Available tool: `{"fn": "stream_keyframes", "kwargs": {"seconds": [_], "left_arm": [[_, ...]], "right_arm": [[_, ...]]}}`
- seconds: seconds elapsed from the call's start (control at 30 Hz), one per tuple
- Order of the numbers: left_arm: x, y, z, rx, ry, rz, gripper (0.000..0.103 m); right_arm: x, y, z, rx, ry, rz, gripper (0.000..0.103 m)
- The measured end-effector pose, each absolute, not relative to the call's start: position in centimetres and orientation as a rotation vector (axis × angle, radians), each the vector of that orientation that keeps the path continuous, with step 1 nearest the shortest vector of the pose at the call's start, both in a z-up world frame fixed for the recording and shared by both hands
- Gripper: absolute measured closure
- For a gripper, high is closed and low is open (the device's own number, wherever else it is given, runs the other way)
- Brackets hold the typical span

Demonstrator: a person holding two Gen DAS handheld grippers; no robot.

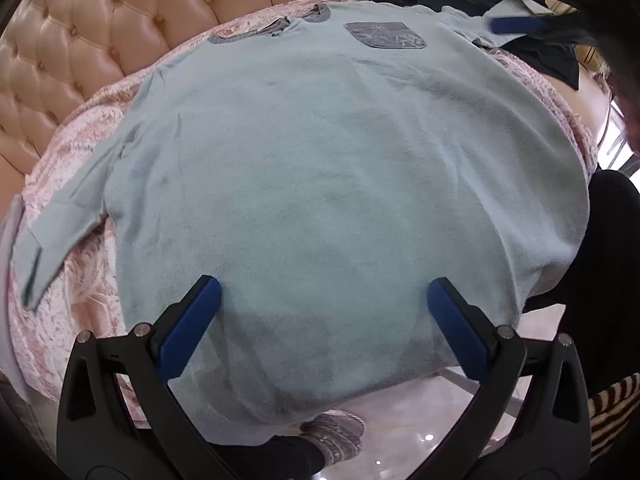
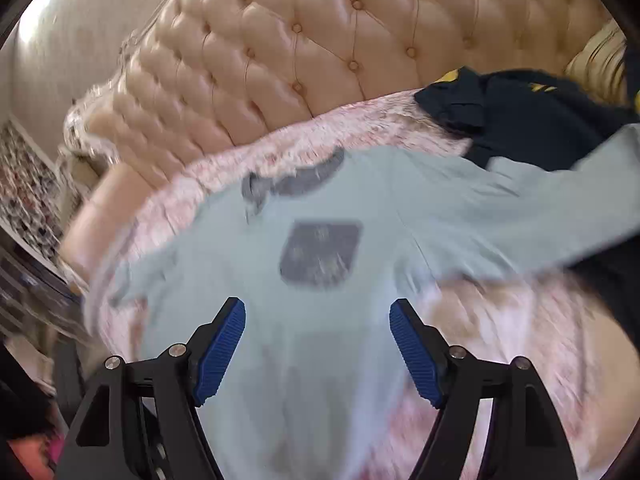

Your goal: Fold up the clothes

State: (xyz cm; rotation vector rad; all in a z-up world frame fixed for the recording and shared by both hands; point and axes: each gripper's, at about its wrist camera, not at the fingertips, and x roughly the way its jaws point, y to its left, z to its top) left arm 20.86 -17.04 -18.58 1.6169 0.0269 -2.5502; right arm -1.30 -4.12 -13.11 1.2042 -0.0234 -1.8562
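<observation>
A: Left gripper [image 1: 324,304]: we note the jaws released, spread over the shirt's [image 1: 340,168] lower part, nothing between them.

B: Right gripper [image 2: 317,328]: jaws likewise released, above the chest pocket [image 2: 320,254] area.

A: Shirt lies flat, front up, on the pink bedspread [image 1: 76,152]; dark clothes [image 2: 532,116] beside its sleeve, tufted headboard [image 2: 328,40] behind.

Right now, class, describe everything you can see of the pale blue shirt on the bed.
The pale blue shirt is a soft, fleecy-looking long-sleeved top with a grey collar and a grey patterned chest pocket. It lies spread front-up on the pink bedspread, collar toward the tufted headboard, hem overhanging the near edge. One sleeve lies over dark clothing.
</observation>
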Motion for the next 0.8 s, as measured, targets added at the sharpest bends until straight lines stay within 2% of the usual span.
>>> {"fn": "stream_keyframes", "kwargs": {"seconds": [0.1, 0.17, 0.2, 0.4, 0.67, 0.8], "left_arm": [[21.2, -16.9, -18.6, 1.614, 0.015, -2.558, 0.0], [21.4, -16.9, -18.6, 1.605, 0.016, -2.567, 0.0], [21.5, -16.9, -18.7, 1.601, 0.016, -2.571, 0.0], [21.5, -17.0, -18.7, 1.592, 0.024, -2.574, 0.0], [21.6, -17.0, -18.7, 1.585, 0.024, -2.579, 0.0], [21.5, -17.0, -18.7, 1.596, 0.029, -2.579, 0.0]], "right_arm": [[-3.8, -6.6, -14.6, 1.263, -0.008, -1.846, 0.027], [-4.7, -7.9, -16.0, 1.324, 0.125, -1.889, 0.03], [-5.1, -8.4, -16.5, 1.342, 0.181, -1.903, 0.036], [-5.7, -9.3, -16.7, 1.297, 0.324, -1.926, 0.037], [-1.0, -7.3, -13.9, 1.204, 0.162, -1.893, 0.034], [3.2, -7.5, -15.0, 1.193, 0.254, -1.797, 0.028]]}}
